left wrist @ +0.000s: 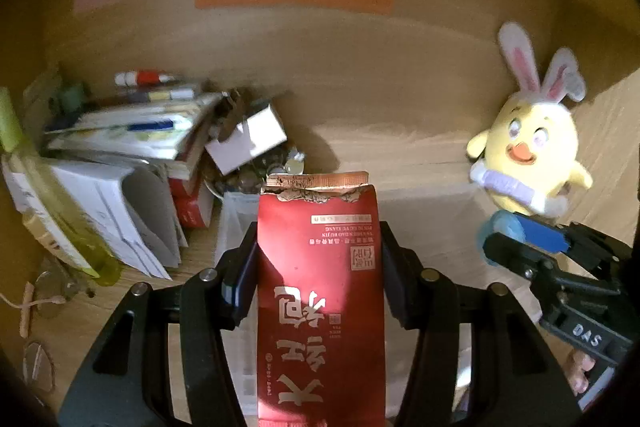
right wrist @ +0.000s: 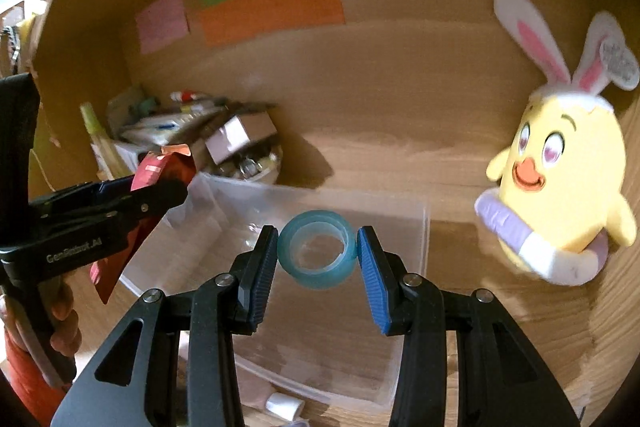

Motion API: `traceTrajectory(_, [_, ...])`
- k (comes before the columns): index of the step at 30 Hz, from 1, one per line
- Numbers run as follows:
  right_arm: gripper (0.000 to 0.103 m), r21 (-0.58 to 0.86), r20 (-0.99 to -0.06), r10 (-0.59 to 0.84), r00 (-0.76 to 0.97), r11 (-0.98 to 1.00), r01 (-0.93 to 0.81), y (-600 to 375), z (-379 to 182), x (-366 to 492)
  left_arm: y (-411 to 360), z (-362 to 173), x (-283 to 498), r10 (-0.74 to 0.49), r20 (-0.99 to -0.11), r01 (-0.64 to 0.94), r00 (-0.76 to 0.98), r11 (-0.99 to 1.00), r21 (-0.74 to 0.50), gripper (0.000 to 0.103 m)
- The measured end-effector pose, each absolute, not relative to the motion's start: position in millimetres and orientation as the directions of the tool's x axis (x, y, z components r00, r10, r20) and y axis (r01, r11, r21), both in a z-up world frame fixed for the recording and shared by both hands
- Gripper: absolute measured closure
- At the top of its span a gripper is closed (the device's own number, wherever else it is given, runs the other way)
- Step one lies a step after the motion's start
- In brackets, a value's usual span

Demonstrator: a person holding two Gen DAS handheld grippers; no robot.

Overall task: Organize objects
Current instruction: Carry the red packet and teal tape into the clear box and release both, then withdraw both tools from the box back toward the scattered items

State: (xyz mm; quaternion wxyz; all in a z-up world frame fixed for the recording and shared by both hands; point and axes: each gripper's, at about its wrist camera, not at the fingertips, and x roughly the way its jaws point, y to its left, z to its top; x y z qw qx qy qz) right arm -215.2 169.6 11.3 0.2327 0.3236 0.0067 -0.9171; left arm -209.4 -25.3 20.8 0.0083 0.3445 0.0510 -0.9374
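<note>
The left gripper (left wrist: 320,267) is clamped on a red pouch (left wrist: 320,291), which stands between its pads with its torn top pointing away. To its right, the right gripper (right wrist: 317,251) pinches a blue tape roll (right wrist: 317,251) by its sides, above a clear plastic box (right wrist: 416,227) on the wooden desk (right wrist: 500,327). A yellow chick toy (right wrist: 560,195) sits far right; stacked books (left wrist: 132,135) lie far left.
</note>
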Motion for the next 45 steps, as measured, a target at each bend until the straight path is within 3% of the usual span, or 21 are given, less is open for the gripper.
traceTrajectory(12, [0.065, 0.096, -0.703, -0.370, -0.607, -0.896, 0.434, 150, -24, -230, -20, -9, -236, 0.032, -0.708, 0.031, -0.706, -0.997, -0.076, 0.049])
traceTrajectory(25, [0.065, 0.005, -0.721, -0.306, -0.622, -0.900, 0.436, 134, -32, -228, -17, -21, -240, 0.040, -0.740, 0.018, -0.672, -0.997, -0.071, 0.049])
traceTrajectory(30, [0.065, 0.004, -0.728, -0.305, -0.614, -0.898, 0.441, 132, -32, -229, -17, -17, -233, 0.048, -0.732, 0.012, -0.680, -0.997, -0.077, 0.040])
traceTrajectory(33, [0.057, 0.007, -0.725, -0.313, -0.614, -0.894, 0.447, 131, -30, -227, -14, -8, -222, 0.017, -0.703, 0.016, -0.711, -0.999, -0.040, 0.033])
traceTrajectory(35, [0.037, -0.005, -0.712, -0.302, -0.634, -0.901, 0.435, 132, -28, -225, -13, -1, -216, 0.002, -0.686, 0.017, -0.728, -1.000, -0.021, 0.029])
traceTrajectory(36, [0.034, -0.009, -0.703, -0.299, -0.646, -0.904, 0.428, 133, -25, -224, -13, 2, -212, -0.003, -0.677, 0.017, -0.736, -1.000, -0.014, 0.027])
traceTrajectory(43, [0.022, 0.005, -0.664, -0.299, -0.686, -0.918, 0.396, 149, -5, -218, -12, 25, -184, -0.027, -0.620, 0.024, -0.784, -1.000, 0.013, 0.007])
traceTrajectory(45, [0.022, -0.002, -0.651, -0.293, -0.700, -0.922, 0.388, 154, 2, -214, -13, 30, -174, -0.027, -0.606, 0.022, -0.795, -1.000, 0.016, 0.007])
